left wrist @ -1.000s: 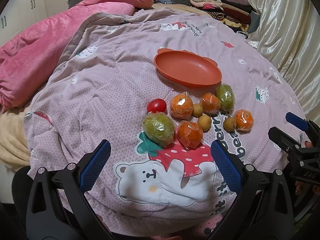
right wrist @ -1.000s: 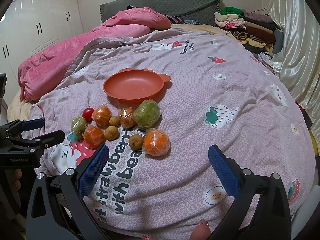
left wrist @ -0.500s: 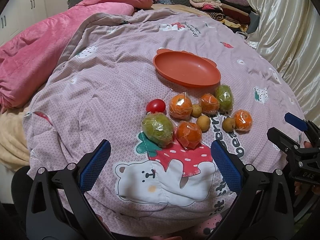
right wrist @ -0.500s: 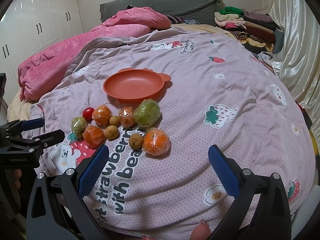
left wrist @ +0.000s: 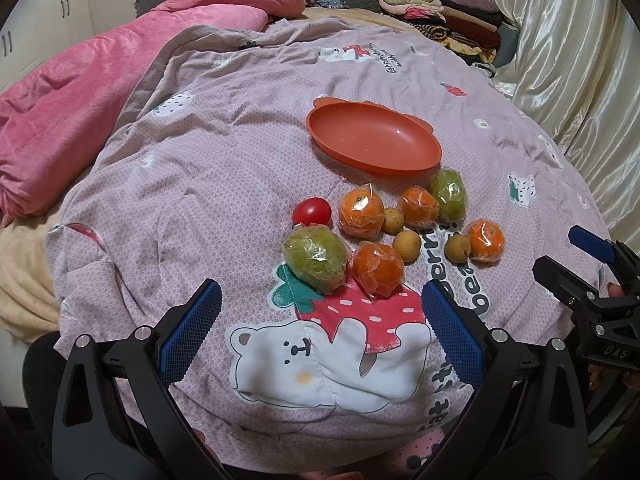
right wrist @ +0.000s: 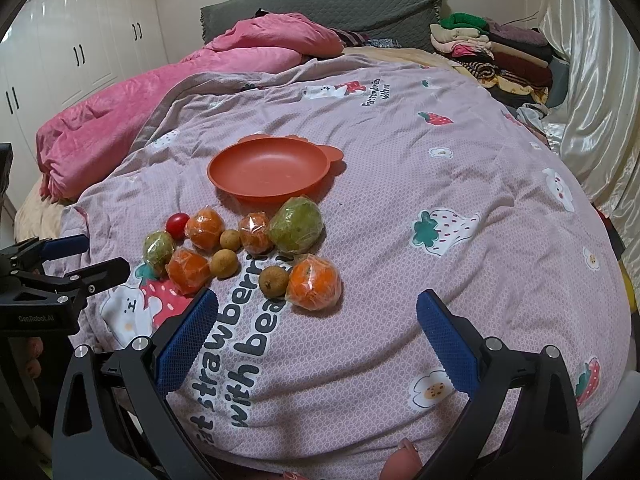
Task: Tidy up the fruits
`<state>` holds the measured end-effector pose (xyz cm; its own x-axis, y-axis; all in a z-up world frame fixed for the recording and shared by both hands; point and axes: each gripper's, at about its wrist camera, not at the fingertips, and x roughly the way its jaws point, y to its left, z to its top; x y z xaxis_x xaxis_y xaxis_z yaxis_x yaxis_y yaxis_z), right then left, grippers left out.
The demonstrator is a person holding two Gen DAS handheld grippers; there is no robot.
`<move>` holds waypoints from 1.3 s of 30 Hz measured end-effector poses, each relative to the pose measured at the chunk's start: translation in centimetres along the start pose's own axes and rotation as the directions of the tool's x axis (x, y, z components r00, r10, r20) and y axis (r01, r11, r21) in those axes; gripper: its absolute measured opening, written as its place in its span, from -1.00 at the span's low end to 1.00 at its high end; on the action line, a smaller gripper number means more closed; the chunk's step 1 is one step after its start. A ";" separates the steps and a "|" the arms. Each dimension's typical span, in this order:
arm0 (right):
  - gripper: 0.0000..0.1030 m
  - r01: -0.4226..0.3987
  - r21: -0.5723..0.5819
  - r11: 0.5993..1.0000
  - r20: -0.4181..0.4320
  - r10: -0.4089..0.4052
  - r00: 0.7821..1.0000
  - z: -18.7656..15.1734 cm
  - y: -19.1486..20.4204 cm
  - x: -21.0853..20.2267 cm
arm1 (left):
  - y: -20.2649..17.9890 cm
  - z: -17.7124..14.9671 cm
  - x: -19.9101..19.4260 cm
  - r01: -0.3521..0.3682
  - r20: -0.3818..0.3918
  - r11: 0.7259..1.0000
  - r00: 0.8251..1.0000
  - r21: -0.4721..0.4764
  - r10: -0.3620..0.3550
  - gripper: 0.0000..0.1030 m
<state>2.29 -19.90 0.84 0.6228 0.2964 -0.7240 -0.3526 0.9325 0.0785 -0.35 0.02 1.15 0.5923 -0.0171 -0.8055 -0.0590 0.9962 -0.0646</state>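
On the quilt (right wrist: 400, 208), just near of an orange plate (right wrist: 268, 172), lies a cluster of ten fruits. There are four wrapped oranges (left wrist: 378, 268), two wrapped green fruits (left wrist: 316, 258), three small brown longans (left wrist: 407, 245) and one red tomato (left wrist: 312, 211). The plate holds nothing. One green fruit (right wrist: 296, 226) touches the plate's near rim; the right orange (right wrist: 315, 282) sits beside a longan (right wrist: 273, 280).

The left gripper (left wrist: 320, 332) and the right gripper (right wrist: 318, 332) both hover near of the cluster, jaws spread wide, holding nothing. A pink blanket (right wrist: 168, 92) lies far left, folded clothes (right wrist: 492, 52) far right, curtains (left wrist: 580, 80) on the right. Nothing blocks the fruits.
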 end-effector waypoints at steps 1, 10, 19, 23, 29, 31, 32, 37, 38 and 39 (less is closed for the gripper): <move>0.92 -0.002 0.000 1.000 -0.001 0.002 1.000 0.0 0.0 0.0 | 0.0 0.0 0.0 0.001 0.000 1.000 1.000 0.000 -0.001 0.83; 0.92 -0.002 -0.005 1.000 -0.005 0.002 1.000 0.0 0.1 0.2 | -0.2 -0.3 0.1 0.003 -0.004 1.000 1.000 0.002 -0.003 0.83; 0.92 0.000 -0.007 1.000 -0.007 0.000 1.000 0.0 0.1 0.3 | -0.3 -0.3 0.5 0.006 -0.014 1.000 1.000 0.007 -0.006 0.83; 0.92 0.002 -0.014 1.000 -0.011 -0.002 1.000 0.1 0.1 0.5 | -0.2 -0.3 0.8 0.004 -0.018 1.000 1.000 0.016 -0.004 0.83; 0.92 0.004 -0.023 1.000 -0.022 -0.005 1.000 0.1 0.1 1.1 | 0.1 -0.2 1.2 0.002 -0.025 1.000 1.000 0.021 -0.002 0.83; 0.92 0.007 -0.025 1.000 -0.028 -0.008 1.000 0.0 0.0 1.4 | 0.3 -0.2 1.5 0.001 -0.034 1.000 0.999 0.018 0.000 0.83; 0.92 0.009 -0.027 1.000 -0.033 -0.010 0.999 -0.1 -0.1 1.6 | 0.5 -0.2 1.7 0.001 -0.039 1.000 0.999 0.016 0.000 0.83; 0.92 0.027 -0.048 0.998 -0.051 -0.030 0.998 -0.1 -0.3 2.7 | 1.6 -0.1 2.6 -0.020 -0.054 1.000 0.998 0.001 0.020 0.83; 0.92 0.036 -0.055 0.998 -0.055 -0.039 0.998 -0.2 -0.5 3.0 | 1.9 -0.1 2.9 -0.024 -0.058 1.000 0.998 -0.003 0.024 0.83; 0.92 0.039 -0.058 0.998 -0.057 -0.042 0.998 -0.2 -0.5 3.1 | 2.2 -0.1 3.1 -0.025 -0.068 1.000 0.997 -0.012 0.024 0.83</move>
<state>4.32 -19.49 -1.60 0.5966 0.2447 -0.7643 -0.3677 0.9299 0.0107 1.27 2.16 -1.57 0.5344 0.0009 -0.8452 -0.0836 0.9952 -0.0518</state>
